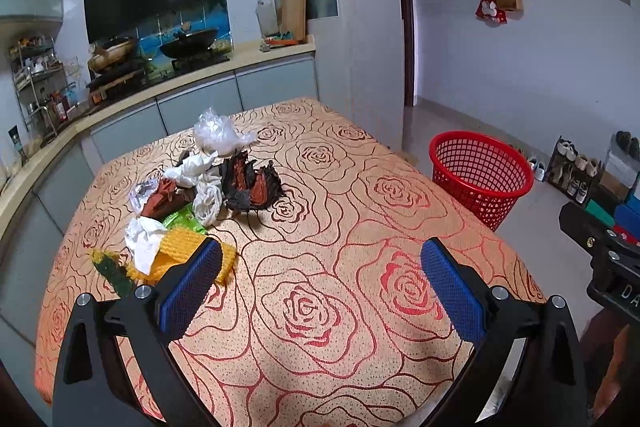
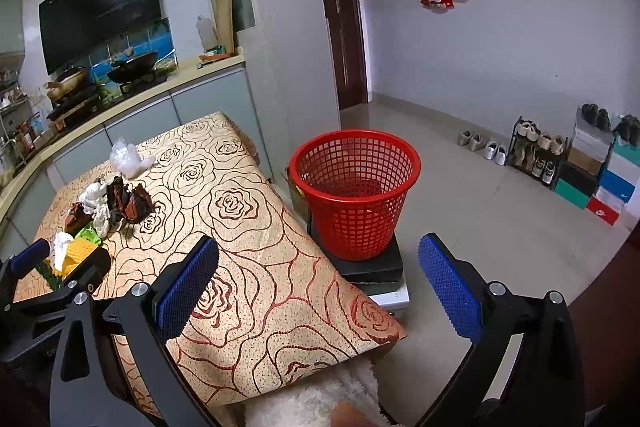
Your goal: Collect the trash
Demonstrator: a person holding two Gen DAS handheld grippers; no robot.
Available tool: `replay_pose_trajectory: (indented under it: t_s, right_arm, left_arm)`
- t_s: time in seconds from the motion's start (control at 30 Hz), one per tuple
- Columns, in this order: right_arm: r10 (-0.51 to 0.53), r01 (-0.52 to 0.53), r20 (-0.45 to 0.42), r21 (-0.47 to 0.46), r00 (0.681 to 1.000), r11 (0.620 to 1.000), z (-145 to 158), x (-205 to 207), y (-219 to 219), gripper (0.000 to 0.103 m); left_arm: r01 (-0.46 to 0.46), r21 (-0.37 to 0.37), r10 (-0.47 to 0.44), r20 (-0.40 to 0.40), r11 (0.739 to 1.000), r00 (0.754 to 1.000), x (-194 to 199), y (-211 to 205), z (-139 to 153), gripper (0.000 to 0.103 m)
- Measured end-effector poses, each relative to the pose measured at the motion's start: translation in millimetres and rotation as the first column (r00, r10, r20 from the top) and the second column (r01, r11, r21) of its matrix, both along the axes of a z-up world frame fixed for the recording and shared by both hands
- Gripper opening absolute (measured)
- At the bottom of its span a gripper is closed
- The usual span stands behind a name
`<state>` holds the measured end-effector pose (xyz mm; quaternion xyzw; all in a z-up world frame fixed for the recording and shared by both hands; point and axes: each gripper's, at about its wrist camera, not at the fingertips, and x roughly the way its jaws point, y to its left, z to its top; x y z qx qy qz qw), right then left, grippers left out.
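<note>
A pile of trash lies on the rose-patterned table: yellow foam net, white tissue, green wrapper, dark red peels, clear plastic bag. My left gripper is open and empty, its left finger just in front of the yellow net. A red mesh basket stands on boxes beside the table's right edge; it also shows in the left wrist view. My right gripper is open and empty, over the table's right edge, short of the basket.
A kitchen counter with woks runs behind the table. A shoe rack and stacked shoe boxes line the right wall. A doorway opens behind the basket. A white fluffy cloth lies near the table's front corner.
</note>
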<state>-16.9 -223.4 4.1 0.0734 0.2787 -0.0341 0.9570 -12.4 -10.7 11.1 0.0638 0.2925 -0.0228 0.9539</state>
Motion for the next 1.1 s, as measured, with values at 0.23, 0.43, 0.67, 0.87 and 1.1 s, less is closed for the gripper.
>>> replay_pose_trajectory:
  t_s: [0.23,0.43,0.67,0.87,1.1]
  right_arm:
    - [0.010,-0.010,0.005,-0.001,1.000,1.000,-1.2,-1.8,3.3,0.098]
    - [0.013,-0.013,0.007,0.000,1.000,1.000,-0.8,-1.8,3.3,0.098]
    - [0.020,-0.020,0.008,0.002,1.000,1.000,0.3,-2.0,5.3,0.098]
    - [0.022,-0.022,0.006,0.002,1.000,1.000,0.0,-2.2,5.8,0.098]
    - [0.023,-0.023,0.005,0.004,1.000,1.000,0.2,-2.7,7.1,0.098]
  left_arm:
    - [-0.003,-0.003,0.003,0.012,1.000,1.000,-0.2,1.7,0.3,0.096]
    - [-0.007,-0.011,0.007,0.017,1.000,1.000,-0.5,4.2,1.3,0.096]
    - [-0.009,-0.015,0.009,0.017,1.000,1.000,-0.3,5.6,1.0,0.096]
    - [-0.009,-0.015,0.009,0.014,1.000,1.000,-0.6,5.6,0.6,0.096]
    - [-0.012,-0.017,0.013,0.008,1.000,1.000,0.2,6.6,-0.7,0.096]
